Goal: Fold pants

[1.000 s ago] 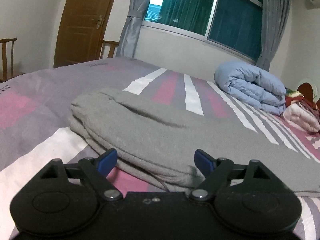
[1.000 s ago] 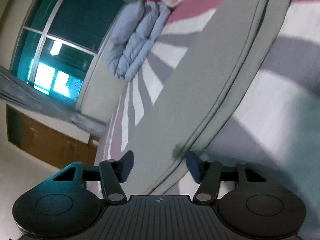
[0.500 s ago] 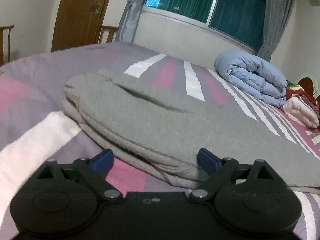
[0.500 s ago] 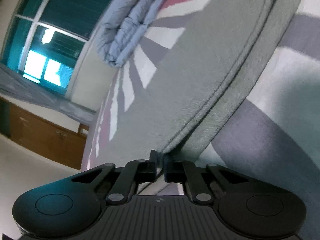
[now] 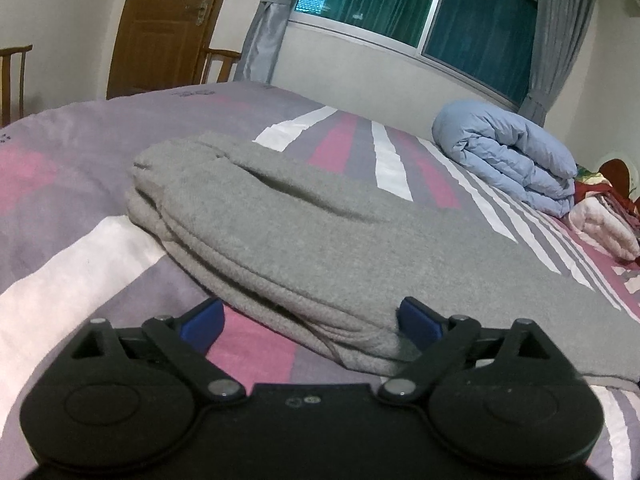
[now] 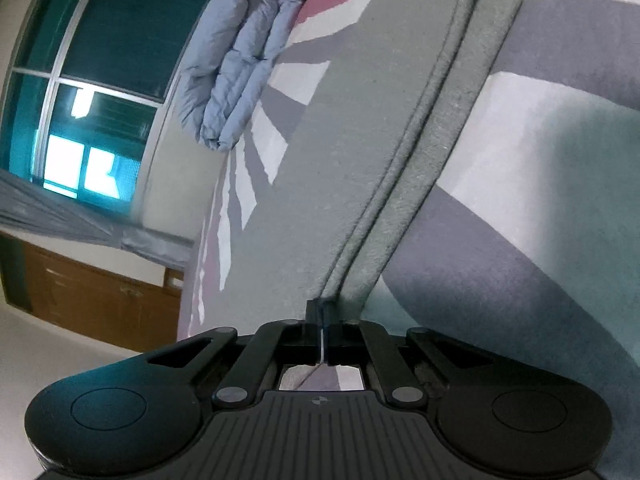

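Note:
Grey pants (image 5: 320, 240) lie folded lengthwise on a striped bed, stretching from the near left to the far right. My left gripper (image 5: 310, 320) is open, its blue-padded fingers either side of the near edge of the stacked layers at one end. In the right wrist view, tilted sideways, the pants (image 6: 360, 140) run away from the camera. My right gripper (image 6: 320, 312) is shut on the hem edge of the pants at the other end.
A rolled light-blue duvet (image 5: 508, 160) and a pile of pink and red bedding (image 5: 604, 220) sit at the far right of the bed. The striped sheet (image 5: 80, 272) surrounds the pants. A wooden door, chairs and a curtained window stand behind the bed.
My right gripper has closed from open onto the pants' edge and moved in closer. My left gripper has stayed open and edged slightly forward around the folded end.

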`<state>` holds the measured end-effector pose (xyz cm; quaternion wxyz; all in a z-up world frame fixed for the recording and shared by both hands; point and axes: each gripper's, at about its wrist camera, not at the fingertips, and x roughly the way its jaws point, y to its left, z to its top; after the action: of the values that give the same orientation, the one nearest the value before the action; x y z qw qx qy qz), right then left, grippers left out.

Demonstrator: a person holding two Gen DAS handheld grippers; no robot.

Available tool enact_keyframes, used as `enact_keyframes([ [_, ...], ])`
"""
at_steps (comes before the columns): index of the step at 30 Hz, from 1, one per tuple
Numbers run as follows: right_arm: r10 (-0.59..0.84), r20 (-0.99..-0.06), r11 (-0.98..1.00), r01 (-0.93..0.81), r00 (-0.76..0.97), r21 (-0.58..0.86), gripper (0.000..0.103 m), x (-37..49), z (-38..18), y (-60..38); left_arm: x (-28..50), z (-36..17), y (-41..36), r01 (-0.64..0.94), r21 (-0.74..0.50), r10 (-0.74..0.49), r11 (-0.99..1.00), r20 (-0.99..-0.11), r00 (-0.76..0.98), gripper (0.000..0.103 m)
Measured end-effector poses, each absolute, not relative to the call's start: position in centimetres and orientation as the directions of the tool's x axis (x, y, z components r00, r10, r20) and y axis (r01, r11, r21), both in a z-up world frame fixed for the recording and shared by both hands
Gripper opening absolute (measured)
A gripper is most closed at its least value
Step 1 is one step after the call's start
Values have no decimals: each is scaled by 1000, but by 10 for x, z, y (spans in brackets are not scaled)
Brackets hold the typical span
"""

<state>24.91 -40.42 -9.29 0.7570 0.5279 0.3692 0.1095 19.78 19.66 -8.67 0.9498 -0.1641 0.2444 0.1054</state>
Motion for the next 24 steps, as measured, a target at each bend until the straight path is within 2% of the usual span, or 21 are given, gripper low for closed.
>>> enact_keyframes([
  [3,553,-438,408,227,709,884,5,250,-93,-402,197,-87,198,-279,-269,114,922,-499,859,89],
  [7,568,-383,369,190,729,910,33,247,-89,-401,196,-87,199,-280,-272,114,921,-499,859,90],
  [8,569,-381,373,184,729,909,34,246,-88,-400,197,-88,199,-281,-270,116,921,-499,859,90],
  [16,583,-366,350,182,725,919,34,272,-99,-393,197,-88,198,-287,-264,122,921,-503,855,91],
  [18,580,-383,380,177,719,908,25,277,-99,-391,198,-88,197,-290,-261,125,921,-505,854,91],
  [19,575,-405,406,182,711,896,11,277,-100,-390,198,-88,197,-290,-261,126,921,-505,854,91],
  [20,574,-410,417,178,709,891,8,276,-100,-390,197,-88,197,-291,-261,126,920,-506,853,91],
  [24,554,-426,475,149,716,868,6,264,-89,-386,197,-88,197,-290,-263,125,920,-505,854,91],
])
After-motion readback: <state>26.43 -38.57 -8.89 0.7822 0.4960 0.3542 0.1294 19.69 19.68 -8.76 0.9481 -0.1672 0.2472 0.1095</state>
